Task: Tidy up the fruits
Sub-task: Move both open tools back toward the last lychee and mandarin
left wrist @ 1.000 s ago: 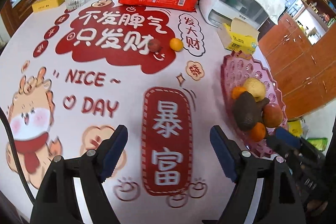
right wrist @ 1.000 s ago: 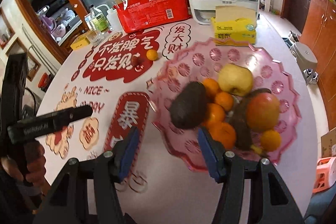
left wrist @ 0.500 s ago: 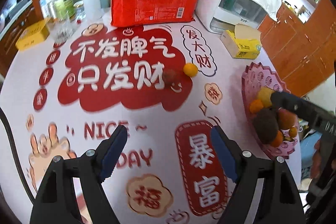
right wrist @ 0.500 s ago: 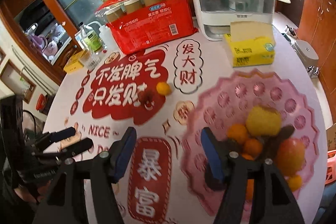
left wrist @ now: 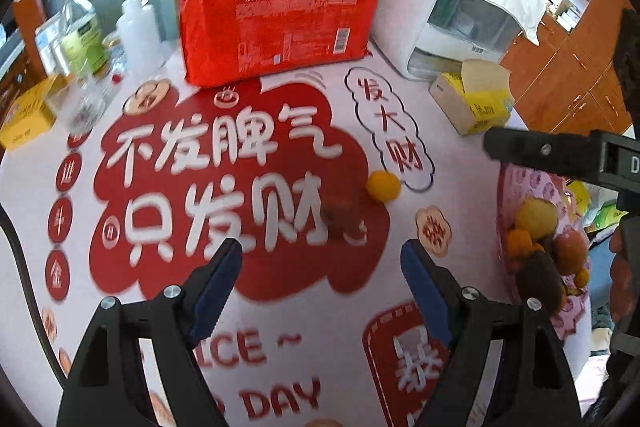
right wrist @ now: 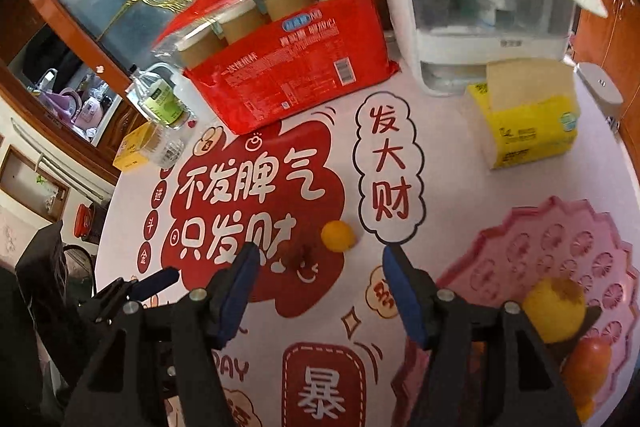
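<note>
A small orange fruit and a dark reddish-brown fruit lie side by side on the printed tablecloth. My left gripper hovers open just short of them, nothing between its blue pads. In its own view my right gripper also stands open and empty, with both fruits just beyond its fingertips. To the right sits a pink plate with a yellow fruit, oranges, an avocado and a reddish fruit on it.
At the back stand a red pack of paper cups, a white appliance under a cloth and a yellow tissue box. Bottles and a yellow box are at the far left.
Both grippers have swept away from the pink plate toward the two loose fruits, which now sit close ahead of the fingertips. The right jaws have widened slightly.
</note>
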{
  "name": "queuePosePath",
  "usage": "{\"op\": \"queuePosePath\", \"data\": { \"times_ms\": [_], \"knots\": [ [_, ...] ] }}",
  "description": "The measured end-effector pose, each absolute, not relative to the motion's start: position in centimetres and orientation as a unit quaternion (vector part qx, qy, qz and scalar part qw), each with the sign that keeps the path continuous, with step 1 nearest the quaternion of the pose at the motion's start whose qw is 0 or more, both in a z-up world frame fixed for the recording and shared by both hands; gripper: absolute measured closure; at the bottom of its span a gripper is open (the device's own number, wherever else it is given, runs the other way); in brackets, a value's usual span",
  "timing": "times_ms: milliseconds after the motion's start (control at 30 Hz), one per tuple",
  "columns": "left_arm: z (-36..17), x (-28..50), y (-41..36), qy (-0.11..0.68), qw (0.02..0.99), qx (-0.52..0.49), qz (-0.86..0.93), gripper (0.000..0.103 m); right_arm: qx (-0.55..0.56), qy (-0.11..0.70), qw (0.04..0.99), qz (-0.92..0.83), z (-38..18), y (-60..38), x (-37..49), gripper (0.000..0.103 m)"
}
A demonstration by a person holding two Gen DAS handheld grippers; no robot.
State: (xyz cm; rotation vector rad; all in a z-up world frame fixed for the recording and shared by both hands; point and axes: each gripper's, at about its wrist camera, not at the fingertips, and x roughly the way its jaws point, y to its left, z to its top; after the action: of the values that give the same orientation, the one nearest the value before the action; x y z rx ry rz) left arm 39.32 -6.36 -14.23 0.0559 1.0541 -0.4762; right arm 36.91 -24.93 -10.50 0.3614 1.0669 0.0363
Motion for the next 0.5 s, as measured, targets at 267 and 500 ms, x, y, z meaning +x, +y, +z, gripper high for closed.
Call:
{"op": "queuePosePath", "data": {
  "times_ms": [267,500],
  "knots": [
    [-16.5,42.1,-8.2,0.469,0.847,0.034,-0.249,0.023,0.226,0.549,0.805,0.010,-13.9,-26.0,41.0,0.039],
    [-19.4,43.2,-9.1,0.480,0.839,0.037,-0.254,0.028,0.245,0.582,0.775,0.010,-16.8,-25.8,43.3,0.039]
  ]
}}
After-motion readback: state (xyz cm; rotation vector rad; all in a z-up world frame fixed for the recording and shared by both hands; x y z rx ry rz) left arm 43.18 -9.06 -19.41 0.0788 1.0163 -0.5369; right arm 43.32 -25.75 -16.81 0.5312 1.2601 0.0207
